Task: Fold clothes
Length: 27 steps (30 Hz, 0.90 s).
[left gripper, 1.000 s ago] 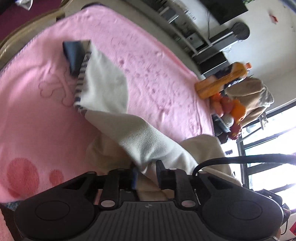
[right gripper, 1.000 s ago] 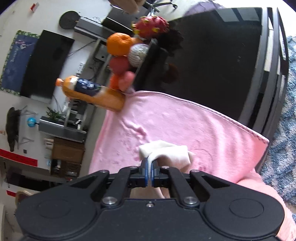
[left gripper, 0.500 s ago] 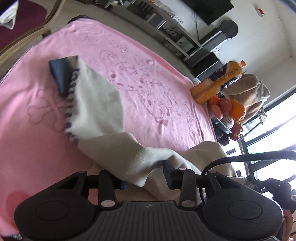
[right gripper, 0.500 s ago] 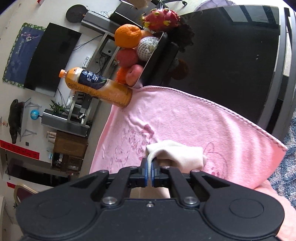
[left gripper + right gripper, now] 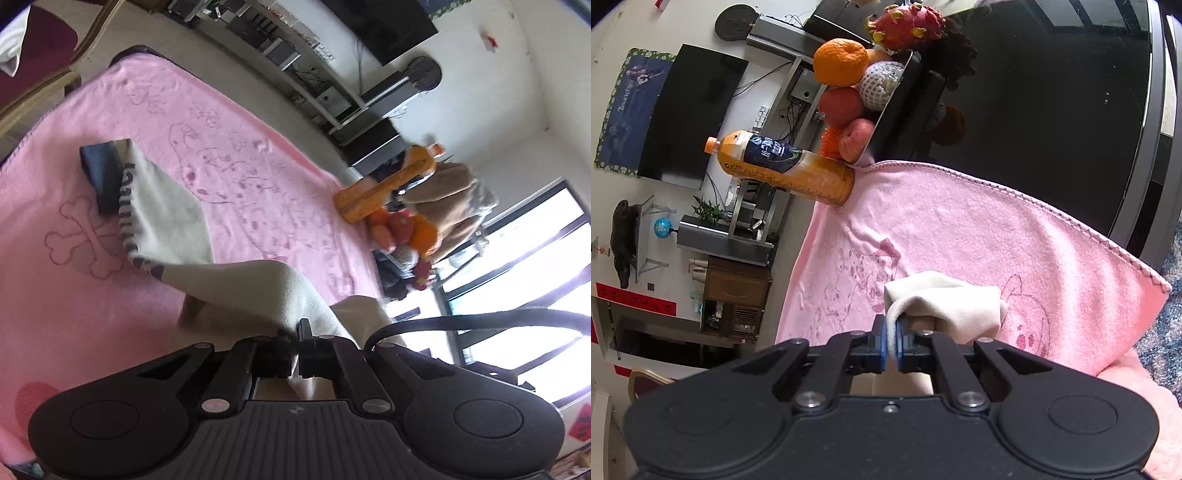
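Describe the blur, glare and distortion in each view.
Left wrist: the orange juice bottle is smeared by motion blur, the window blown out white, the fisheye bending the pink fleece blanket. Right wrist: sharp, evenly lit, the glossy black tabletop mirroring fruit.

Right gripper [image 5: 893,341] low in the frame, blue pads pinching a fold of cream cloth [image 5: 945,301], jaws easing apart with the fabric between them. Cloth bunched on a pink towel [image 5: 960,229] printed with faint cartoon outlines. Beyond the towel's far corner, an orange drink bottle [image 5: 783,168] lying sideways beside a dark fruit tray [image 5: 905,110], seemingly on a glossy black tabletop [image 5: 1052,110]. Television [image 5: 690,110] on the far wall
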{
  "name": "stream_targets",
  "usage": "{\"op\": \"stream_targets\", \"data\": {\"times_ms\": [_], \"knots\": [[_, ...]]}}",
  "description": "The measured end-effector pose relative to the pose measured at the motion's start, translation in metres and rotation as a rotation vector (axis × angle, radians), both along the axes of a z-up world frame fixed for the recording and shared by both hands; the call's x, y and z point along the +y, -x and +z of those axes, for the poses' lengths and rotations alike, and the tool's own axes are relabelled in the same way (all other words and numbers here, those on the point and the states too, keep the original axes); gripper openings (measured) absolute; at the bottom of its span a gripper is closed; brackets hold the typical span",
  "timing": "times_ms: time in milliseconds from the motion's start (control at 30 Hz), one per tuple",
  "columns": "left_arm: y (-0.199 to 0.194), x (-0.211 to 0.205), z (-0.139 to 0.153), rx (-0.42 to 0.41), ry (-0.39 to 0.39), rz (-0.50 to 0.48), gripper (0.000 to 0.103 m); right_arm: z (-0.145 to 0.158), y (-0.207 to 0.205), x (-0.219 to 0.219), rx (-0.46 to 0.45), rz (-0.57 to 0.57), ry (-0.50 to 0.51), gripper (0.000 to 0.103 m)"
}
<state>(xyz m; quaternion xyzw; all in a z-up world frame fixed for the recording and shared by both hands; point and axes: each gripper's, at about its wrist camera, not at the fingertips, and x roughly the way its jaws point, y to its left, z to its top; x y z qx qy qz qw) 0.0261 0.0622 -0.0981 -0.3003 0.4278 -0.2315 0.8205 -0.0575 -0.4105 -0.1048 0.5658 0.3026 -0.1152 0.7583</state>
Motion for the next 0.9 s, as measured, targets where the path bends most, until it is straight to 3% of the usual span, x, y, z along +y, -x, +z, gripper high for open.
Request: {"op": "stream_targets", "data": {"times_ms": [167, 333, 367, 467, 533, 633, 700, 800, 900], "knots": [[-0.007, -0.008, -0.016, 0.042, -0.048, -0.009, 0.001, -0.003, -0.002, 0.002, 0.024, 0.006, 0.033, 0.007], [-0.007, -0.01, -0.016, 0.042, -0.069, -0.002, 0.001, 0.0, 0.0, 0.003, 0.039, 0.018, 0.055, 0.02], [-0.007, -0.01, -0.017, 0.045, -0.076, 0.004, 0.001, 0.001, 0.001, 0.004, 0.05, 0.015, 0.066, 0.019], [-0.006, -0.008, -0.014, 0.041, -0.086, 0.024, 0.001, 0.011, 0.007, 0.009, 0.077, -0.039, 0.151, 0.003], [-0.004, -0.006, -0.003, 0.016, -0.09, 0.045, 0.001, 0.022, 0.012, 0.014, 0.047, -0.062, 0.182, 0.003], [-0.01, 0.001, 0.038, -0.093, -0.119, 0.076, 0.001, 0.049, 0.01, 0.021, -0.037, -0.061, 0.181, 0.003], [-0.015, 0.008, 0.081, -0.193, -0.134, 0.108, 0.001, 0.081, 0.0, 0.03, -0.105, -0.027, 0.19, 0.003], [-0.01, 0.022, 0.165, -0.385, -0.135, 0.171, 0.0, 0.152, -0.014, 0.049, -0.252, 0.019, 0.245, 0.003], [0.021, 0.039, 0.246, -0.594, -0.118, 0.235, 0.0, 0.238, -0.001, 0.074, -0.485, 0.004, 0.359, 0.003]]}}
